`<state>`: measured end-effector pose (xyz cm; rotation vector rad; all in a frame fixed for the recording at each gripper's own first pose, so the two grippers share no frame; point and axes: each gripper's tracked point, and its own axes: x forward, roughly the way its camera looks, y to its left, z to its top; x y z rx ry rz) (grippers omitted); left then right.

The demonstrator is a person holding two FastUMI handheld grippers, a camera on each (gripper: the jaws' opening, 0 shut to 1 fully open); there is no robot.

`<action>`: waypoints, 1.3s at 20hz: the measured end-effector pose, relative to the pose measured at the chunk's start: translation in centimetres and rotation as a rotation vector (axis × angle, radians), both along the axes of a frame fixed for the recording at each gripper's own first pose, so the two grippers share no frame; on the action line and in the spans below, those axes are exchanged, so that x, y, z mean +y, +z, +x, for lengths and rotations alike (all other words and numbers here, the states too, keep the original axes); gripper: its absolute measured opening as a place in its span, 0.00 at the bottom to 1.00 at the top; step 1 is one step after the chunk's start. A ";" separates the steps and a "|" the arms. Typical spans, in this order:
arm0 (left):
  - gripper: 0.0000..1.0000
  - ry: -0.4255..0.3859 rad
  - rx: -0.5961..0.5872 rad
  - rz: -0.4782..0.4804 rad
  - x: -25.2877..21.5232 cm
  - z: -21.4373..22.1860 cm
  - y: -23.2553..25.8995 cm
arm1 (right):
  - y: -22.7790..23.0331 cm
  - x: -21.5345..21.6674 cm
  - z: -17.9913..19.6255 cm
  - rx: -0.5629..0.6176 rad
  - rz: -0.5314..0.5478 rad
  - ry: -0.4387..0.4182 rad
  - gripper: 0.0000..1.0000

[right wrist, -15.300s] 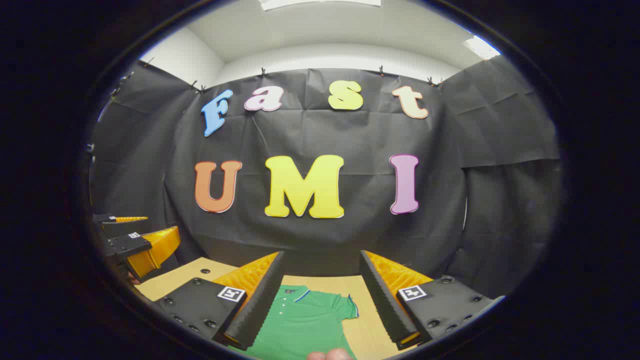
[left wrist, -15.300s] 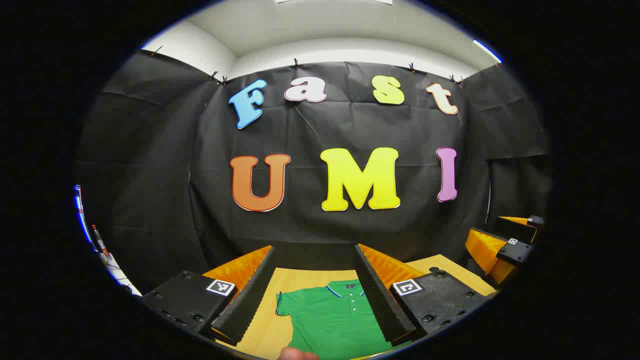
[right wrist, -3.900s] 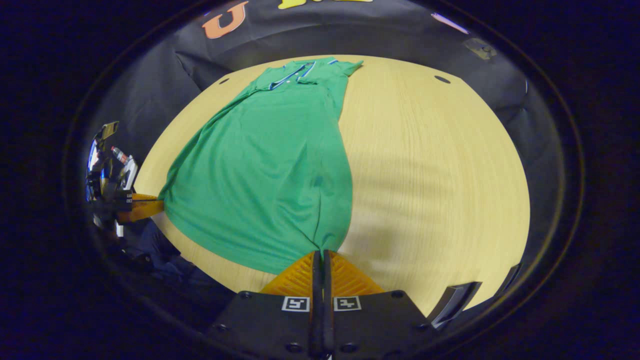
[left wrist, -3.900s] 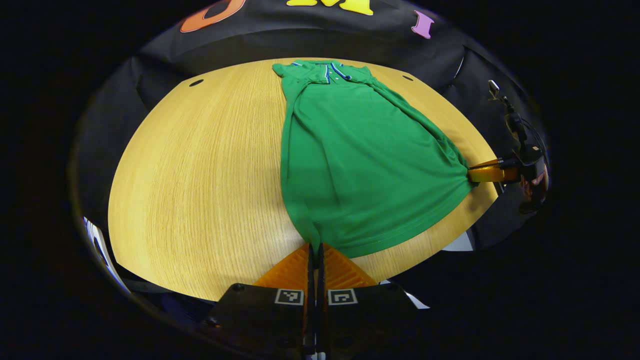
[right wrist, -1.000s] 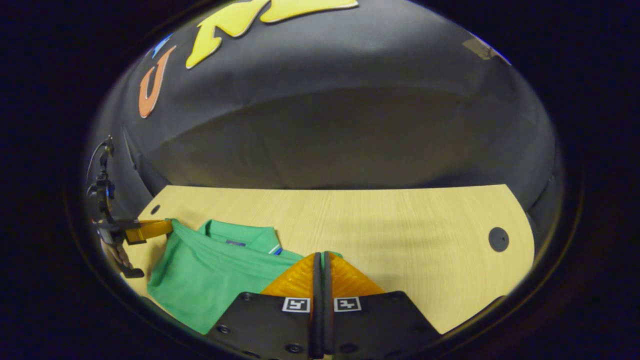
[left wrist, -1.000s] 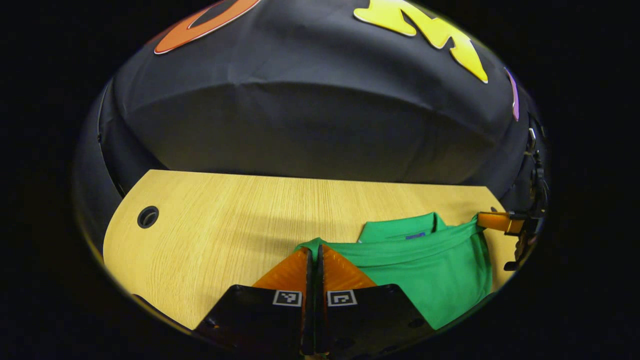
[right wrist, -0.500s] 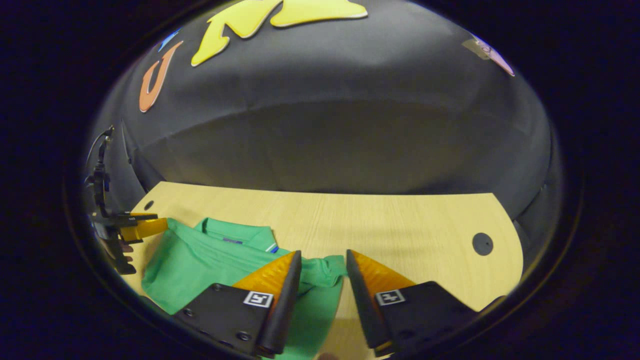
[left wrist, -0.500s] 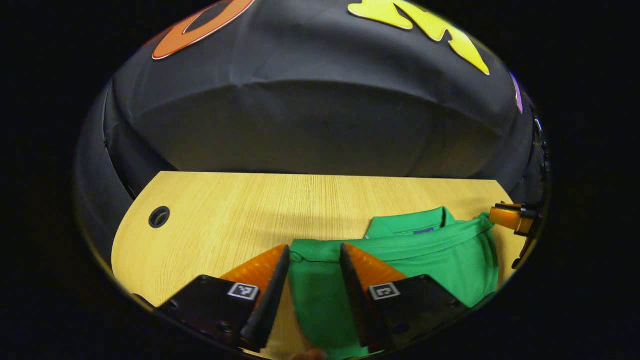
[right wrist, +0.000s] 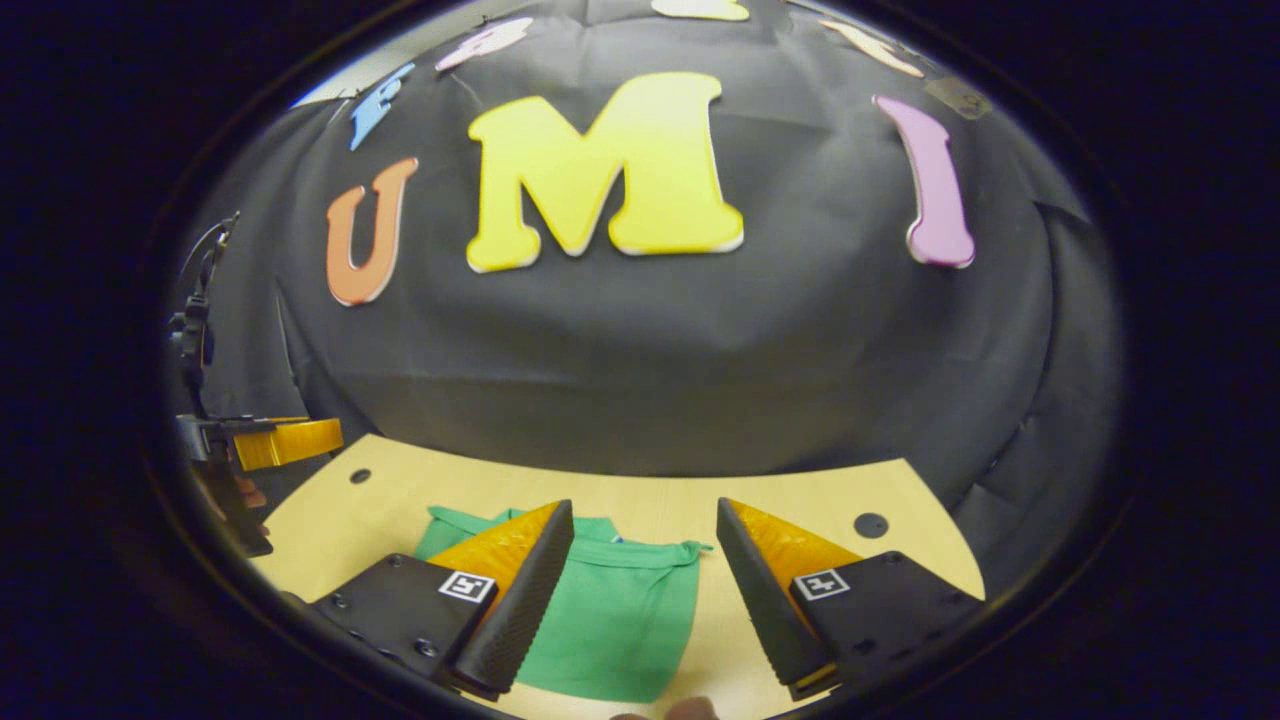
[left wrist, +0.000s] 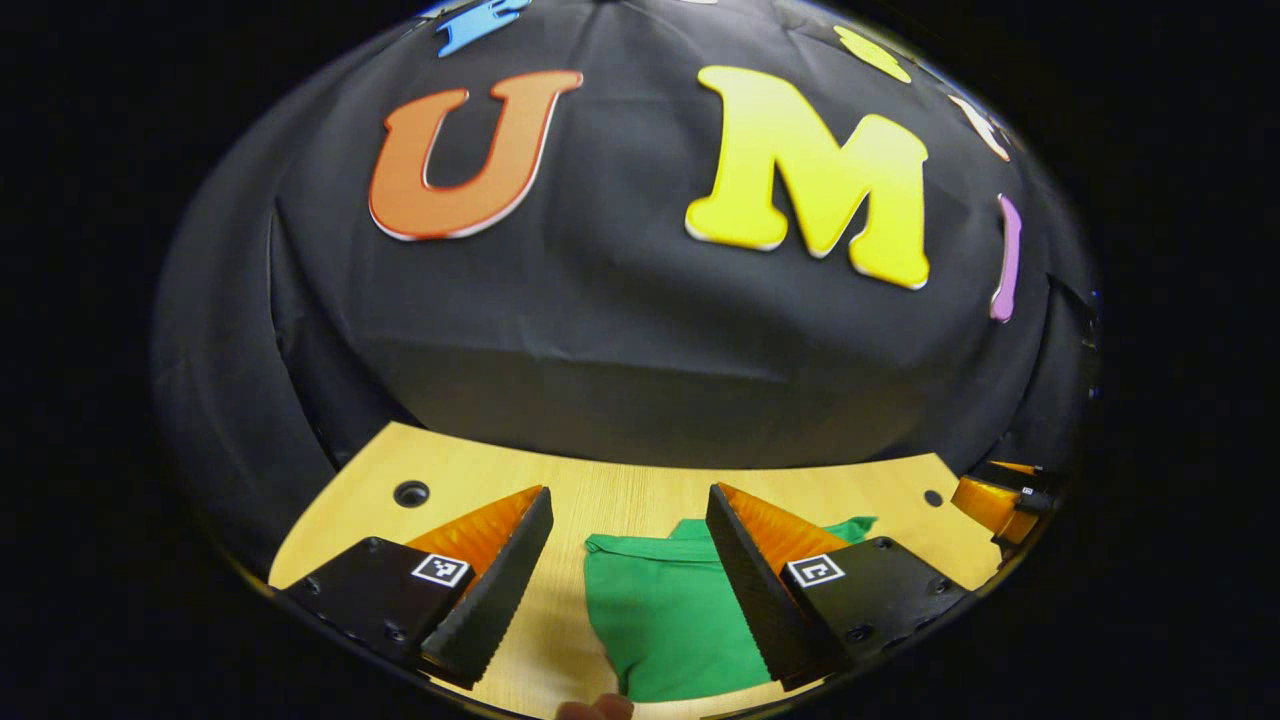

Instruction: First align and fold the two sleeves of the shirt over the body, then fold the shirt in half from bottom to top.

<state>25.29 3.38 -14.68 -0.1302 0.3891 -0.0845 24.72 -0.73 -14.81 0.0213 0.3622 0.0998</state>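
The fingers (left wrist: pixel 490 590) of the left gripper (left wrist: pixel 628 585) are spread wide and hold nothing; in the left gripper view the green shirt (left wrist: pixel 665 615) lies on the counter (left wrist: pixel 640 495) in the gap between them, below the tips and clear of both, with its right part hidden behind the right-hand finger. In the right gripper view the fingers (right wrist: pixel 760 590) of the right gripper (right wrist: pixel 640 590) are likewise wide apart and empty, and the shirt (right wrist: pixel 610 620) lies folded into a compact block between them, closer to the left-hand finger, which covers part of it, and apart from the right-hand one. The top edge of the fold shows a narrow hem line with a small tuft of fabric at its right end in the right gripper view. The counter is light wood with round cable holes (left wrist: pixel 411 493) near its far corners. Past its far edge hangs the booth's black cloth wall (right wrist: pixel 700 340). The other gripper shows at the side of each view: the right one at the right rim of the left gripper view, the left one at the left rim of the right gripper view, held above the counter's corner.
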 end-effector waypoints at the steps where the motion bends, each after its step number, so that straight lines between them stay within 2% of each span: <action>1: 0.99 0.002 -0.039 0.000 -0.1 -1.6 2.6 | 2.2 0.0 -2.0 -0.028 0.007 -0.012 0.89; 3: 0.98 -0.009 -0.116 0.006 0.1 -5.5 7.4 | 6.6 -0.1 -6.5 -0.100 0.030 -0.030 0.92; 4: 0.98 -0.006 -0.153 0.019 0.2 -7.7 9.6 | 8.5 -0.6 -8.5 -0.144 0.027 -0.049 0.89; 7: 0.99 0.010 -0.265 0.046 0.0 -14.3 14.7 | 12.6 -1.6 -14.8 -0.233 -0.011 -0.077 0.93; 10: 0.98 0.015 -0.362 0.082 -0.7 -20.4 17.6 | 13.9 -1.2 -20.6 -0.240 -0.025 -0.070 0.91; 12: 0.98 0.018 -0.387 0.094 -1.4 -23.7 18.4 | 14.0 -1.2 -23.7 -0.246 -0.032 -0.085 0.91; 14: 0.98 0.010 -0.385 0.064 -1.8 -26.2 18.0 | 13.6 -0.4 -26.8 -0.255 0.004 -0.102 0.92; 16: 0.98 0.032 -0.368 0.064 -2.8 -28.2 17.2 | 13.2 0.4 -28.9 -0.265 0.019 -0.108 0.94; 19: 0.98 0.048 -0.323 0.043 -2.7 -30.6 15.0 | 13.4 0.8 -31.0 -0.304 -0.030 -0.101 0.92; 26: 0.98 0.050 -0.310 0.041 -2.9 -31.3 14.8 | 13.3 0.0 -31.4 -0.306 -0.027 -0.123 0.94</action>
